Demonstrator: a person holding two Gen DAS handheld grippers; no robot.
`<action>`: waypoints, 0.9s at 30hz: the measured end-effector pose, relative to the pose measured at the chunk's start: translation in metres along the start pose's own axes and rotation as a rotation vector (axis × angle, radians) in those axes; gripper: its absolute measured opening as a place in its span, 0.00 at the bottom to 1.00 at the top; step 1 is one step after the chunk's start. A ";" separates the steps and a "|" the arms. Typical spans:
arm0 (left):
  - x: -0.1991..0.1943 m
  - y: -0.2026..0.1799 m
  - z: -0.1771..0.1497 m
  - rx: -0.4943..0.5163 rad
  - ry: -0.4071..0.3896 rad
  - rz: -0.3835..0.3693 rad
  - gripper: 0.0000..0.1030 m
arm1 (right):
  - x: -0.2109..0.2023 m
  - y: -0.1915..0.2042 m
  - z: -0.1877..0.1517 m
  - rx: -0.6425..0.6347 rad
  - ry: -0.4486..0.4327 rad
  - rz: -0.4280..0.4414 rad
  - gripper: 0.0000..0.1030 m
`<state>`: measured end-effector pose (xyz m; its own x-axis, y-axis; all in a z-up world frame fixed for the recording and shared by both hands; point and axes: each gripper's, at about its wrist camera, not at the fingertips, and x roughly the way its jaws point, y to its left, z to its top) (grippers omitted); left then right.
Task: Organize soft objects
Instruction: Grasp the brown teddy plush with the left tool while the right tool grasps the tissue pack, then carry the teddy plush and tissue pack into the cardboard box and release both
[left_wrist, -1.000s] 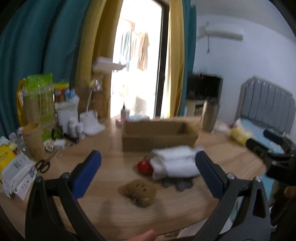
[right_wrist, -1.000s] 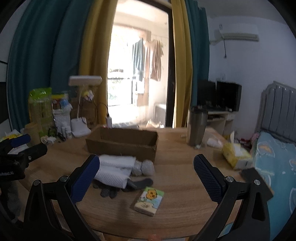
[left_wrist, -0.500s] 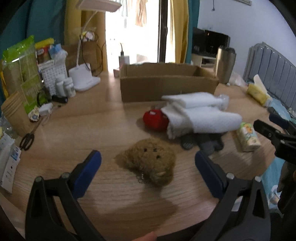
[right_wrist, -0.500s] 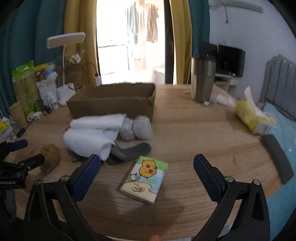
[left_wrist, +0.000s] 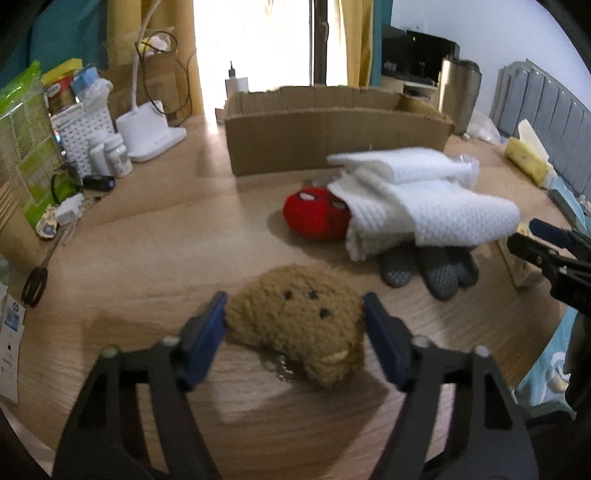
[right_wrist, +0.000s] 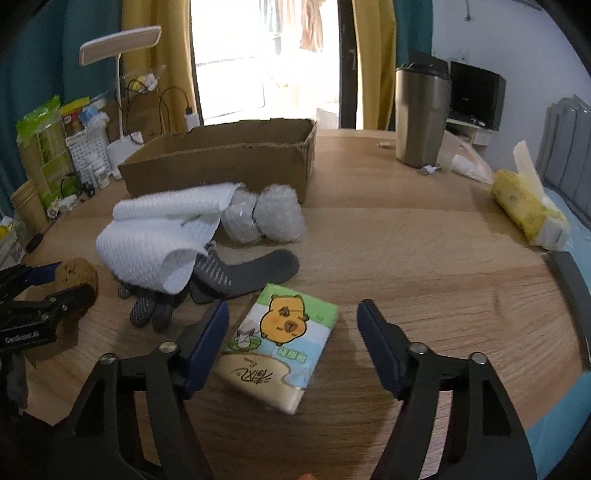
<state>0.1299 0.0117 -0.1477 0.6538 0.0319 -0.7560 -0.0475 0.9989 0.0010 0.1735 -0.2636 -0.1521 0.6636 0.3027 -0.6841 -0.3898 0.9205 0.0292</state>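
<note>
Now, left gripper (left_wrist: 295, 314): jaws just been closing, blue pads at either flank of the brown plush bear (left_wrist: 299, 319); pads look to be touching the fur, though the blur leaves firm pressing unclear.
Right gripper (right_wrist: 291, 325): jaws just been closing, still apart; tissue pack (right_wrist: 280, 343) with a cartoon capybara lying between them, left pad near its edge, right pad clear of it.
Plush bear: flat on the wooden table (left_wrist: 155, 236), face up, a small bead chain (left_wrist: 280, 367) trailing from under it toward the camera.
Tissue pack: flat on the table, tilted, just beside the grey socks (right_wrist: 236, 277).
Just beyond: white waffle towel (left_wrist: 432, 199) heaped over the socks; red knitted ball (left_wrist: 316, 218) tucked against the towel's left edge; two bubble-wrap rolls (right_wrist: 264, 218) behind the towel, close to the box.
Cardboard box (left_wrist: 332, 129): open-topped, behind the towel pile, toward the far side of the table.
Right side: steel tumbler (right_wrist: 421, 114) upright near the far edge; yellow tissue packet (right_wrist: 528, 210) near the table's right edge.
Left side: white desk lamp (right_wrist: 122, 96), white basket (left_wrist: 86, 129), small bottles (left_wrist: 110, 155), green packets (left_wrist: 22, 140), scissors (left_wrist: 35, 280).
Backdrop: teal and yellow curtains (right_wrist: 162, 55) framing a bright doorway.
</note>
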 end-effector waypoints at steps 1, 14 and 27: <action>0.001 0.000 0.000 0.001 0.002 -0.001 0.68 | 0.001 0.001 -0.001 -0.006 0.004 0.005 0.65; -0.014 0.000 0.007 -0.021 -0.051 -0.062 0.56 | -0.012 -0.006 0.012 -0.013 -0.050 0.011 0.54; -0.039 0.008 0.044 -0.038 -0.162 -0.079 0.56 | -0.025 -0.009 0.054 -0.023 -0.148 0.040 0.52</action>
<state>0.1376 0.0202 -0.0898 0.7698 -0.0380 -0.6372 -0.0180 0.9965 -0.0812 0.1949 -0.2661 -0.0954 0.7334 0.3735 -0.5680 -0.4308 0.9017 0.0366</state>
